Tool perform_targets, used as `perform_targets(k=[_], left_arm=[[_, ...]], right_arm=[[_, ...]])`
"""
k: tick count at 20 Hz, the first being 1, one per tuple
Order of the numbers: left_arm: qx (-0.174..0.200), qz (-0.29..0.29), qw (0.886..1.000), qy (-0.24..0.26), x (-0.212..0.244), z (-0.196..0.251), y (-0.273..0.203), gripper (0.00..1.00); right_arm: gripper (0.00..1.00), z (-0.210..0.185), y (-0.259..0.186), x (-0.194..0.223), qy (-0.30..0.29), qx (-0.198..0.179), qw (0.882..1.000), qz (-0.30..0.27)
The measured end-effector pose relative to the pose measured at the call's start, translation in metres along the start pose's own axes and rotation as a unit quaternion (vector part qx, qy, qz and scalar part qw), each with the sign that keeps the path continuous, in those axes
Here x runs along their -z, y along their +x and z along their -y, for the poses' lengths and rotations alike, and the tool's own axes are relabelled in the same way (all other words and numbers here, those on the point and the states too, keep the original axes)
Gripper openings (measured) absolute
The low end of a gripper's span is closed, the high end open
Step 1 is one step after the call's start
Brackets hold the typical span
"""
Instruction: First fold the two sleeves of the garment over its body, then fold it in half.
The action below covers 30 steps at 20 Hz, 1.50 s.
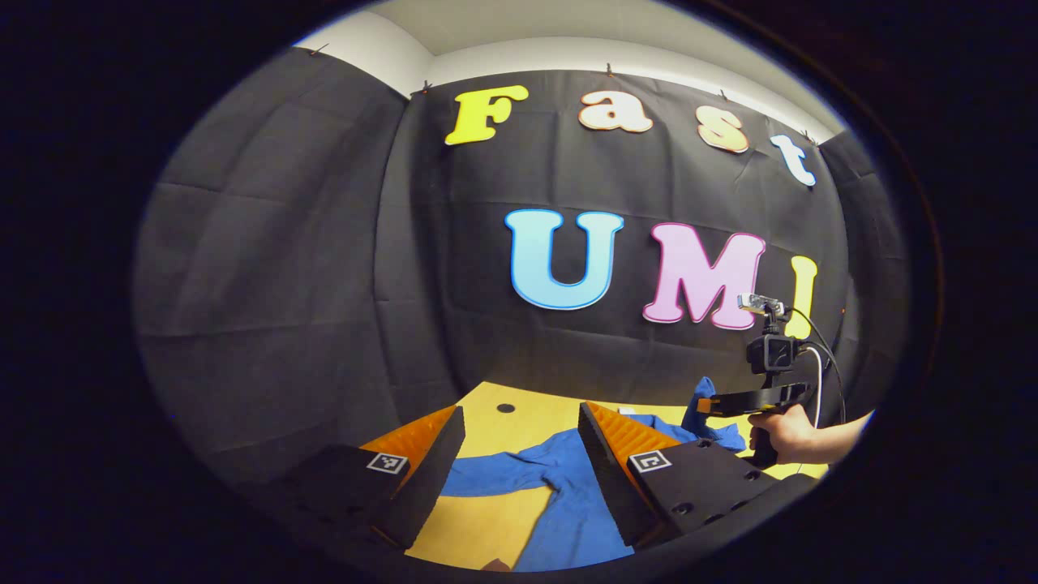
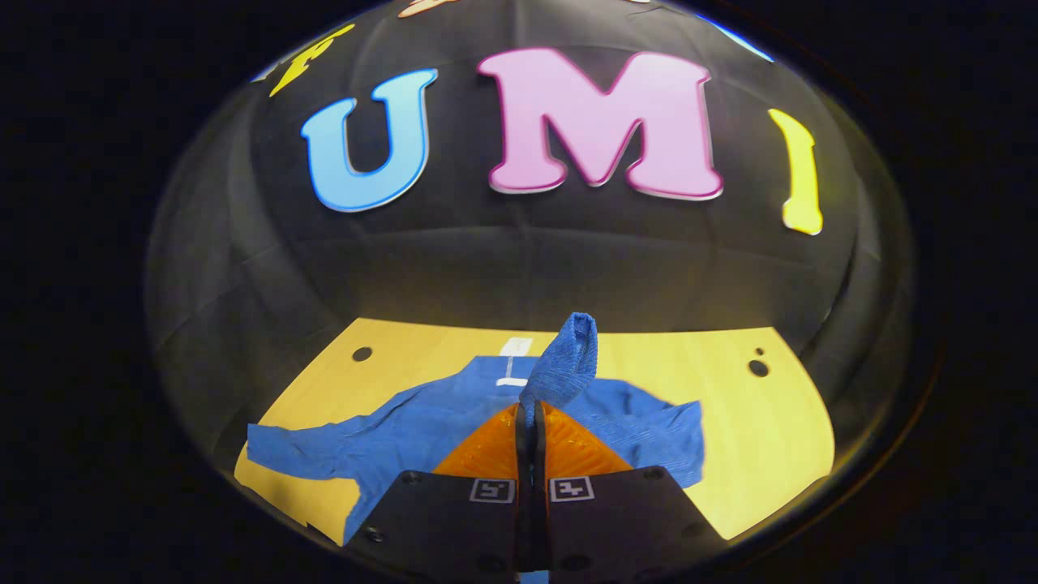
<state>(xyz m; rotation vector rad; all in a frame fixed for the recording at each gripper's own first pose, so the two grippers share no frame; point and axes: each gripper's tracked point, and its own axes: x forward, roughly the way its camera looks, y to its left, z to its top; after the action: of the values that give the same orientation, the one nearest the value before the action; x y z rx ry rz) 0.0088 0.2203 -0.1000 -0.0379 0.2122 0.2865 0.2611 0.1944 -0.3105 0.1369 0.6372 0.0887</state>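
Observation:
A blue long-sleeved garment [image 2: 454,426] lies spread on the yellow wooden table [image 2: 754,438]. My right gripper [image 2: 531,415] is shut on the cuff of one sleeve [image 2: 568,365], which stands up above the fingertips over the garment's body. The other sleeve [image 2: 300,450] stretches flat to the left. In the left gripper view my left gripper [image 1: 523,422] hovers open above the garment [image 1: 559,478], nothing between its fingers. Farther right there, the right gripper [image 1: 705,405] shows in a hand [image 1: 782,434], with the blue sleeve [image 1: 705,397] lifted at its tips.
The black cloth wall closes the table's far side. Small dark holes mark the tabletop [image 2: 362,354] [image 2: 758,367]. A white label [image 2: 515,347] sits at the garment's collar. Bare table lies right of the garment.

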Motion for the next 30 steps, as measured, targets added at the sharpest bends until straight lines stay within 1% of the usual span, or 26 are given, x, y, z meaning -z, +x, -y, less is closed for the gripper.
perform_targets(k=[3,4,5,7,9,11,15,16,18,19,20,21,22,23,25,26,28,30], left_arm=[[-0.034,-0.015,0.999,0.019,0.012,-0.029,-0.006,0.82],[-0.043,-0.017,0.999,0.024,0.016,-0.038,-0.01,0.81],[-0.051,-0.019,0.998,0.026,0.018,-0.045,-0.011,0.81],[-0.061,-0.031,0.998,0.016,0.024,-0.054,-0.011,0.8],[-0.072,-0.049,0.996,0.002,0.035,-0.065,-0.013,0.82],[-0.083,-0.056,0.995,-0.004,0.041,-0.076,-0.014,0.81],[-0.097,-0.068,0.993,-0.005,0.051,-0.094,-0.006,0.81],[-0.096,-0.074,0.993,-0.009,0.053,-0.095,-0.002,0.81],[-0.089,-0.079,0.993,-0.018,0.056,-0.096,0.004,0.81],[-0.086,-0.077,0.993,-0.021,0.055,-0.095,0.01,0.81],[-0.082,-0.075,0.993,-0.024,0.054,-0.094,0.016,0.82],[-0.078,-0.073,0.994,-0.027,0.053,-0.093,0.022,0.82],[-0.074,-0.071,0.994,-0.03,0.055,-0.091,0.029,0.82],[-0.07,-0.071,0.994,-0.034,0.059,-0.091,0.034,0.82],[-0.067,-0.07,0.995,-0.037,0.07,-0.1,0.045,0.82],[-0.071,-0.073,0.994,-0.034,0.08,-0.108,0.051,0.82],[-0.083,-0.083,0.993,-0.02,0.098,-0.124,0.069,0.82],[-0.099,-0.106,0.989,0.001,0.116,-0.143,0.085,0.82]], right_arm=[[0.01,-0.061,0.032,0.031,0.007,-0.047,0.999,-0.021],[0.0,-0.08,0.041,0.044,0.01,-0.058,0.998,-0.036],[0.01,-0.095,0.051,0.056,0.013,-0.067,0.996,-0.048],[0.01,-0.118,0.069,0.078,0.029,-0.078,0.994,-0.072],[0.01,-0.131,0.09,0.096,0.054,-0.08,0.991,-0.093],[0.01,-0.139,0.103,0.113,0.086,-0.084,0.985,-0.125],[0.01,-0.143,0.11,0.133,0.1,-0.094,0.978,-0.156],[0.02,-0.145,0.11,0.137,0.103,-0.098,0.976,-0.164],[0.07,-0.152,0.108,0.144,0.116,-0.111,0.971,-0.179],[0.16,-0.155,0.107,0.145,0.124,-0.121,0.967,-0.187],[0.34,-0.158,0.104,0.147,0.13,-0.127,0.964,-0.192],[0.22,-0.165,0.102,0.144,0.138,-0.144,0.96,-0.194],[0.41,-0.17,0.097,0.138,0.145,-0.159,0.958,-0.192],[0.6,-0.171,0.093,0.131,0.142,-0.166,0.959,-0.182],[0.98,-0.168,0.084,0.113,0.119,-0.174,0.966,-0.151],[0.97,-0.165,0.076,0.101,0.102,-0.177,0.97,-0.133],[0.98,-0.146,0.052,0.074,0.046,-0.159,0.982,-0.087],[0.98,-0.118,0.01,0.037,-0.018,-0.143,0.989,-0.034]])
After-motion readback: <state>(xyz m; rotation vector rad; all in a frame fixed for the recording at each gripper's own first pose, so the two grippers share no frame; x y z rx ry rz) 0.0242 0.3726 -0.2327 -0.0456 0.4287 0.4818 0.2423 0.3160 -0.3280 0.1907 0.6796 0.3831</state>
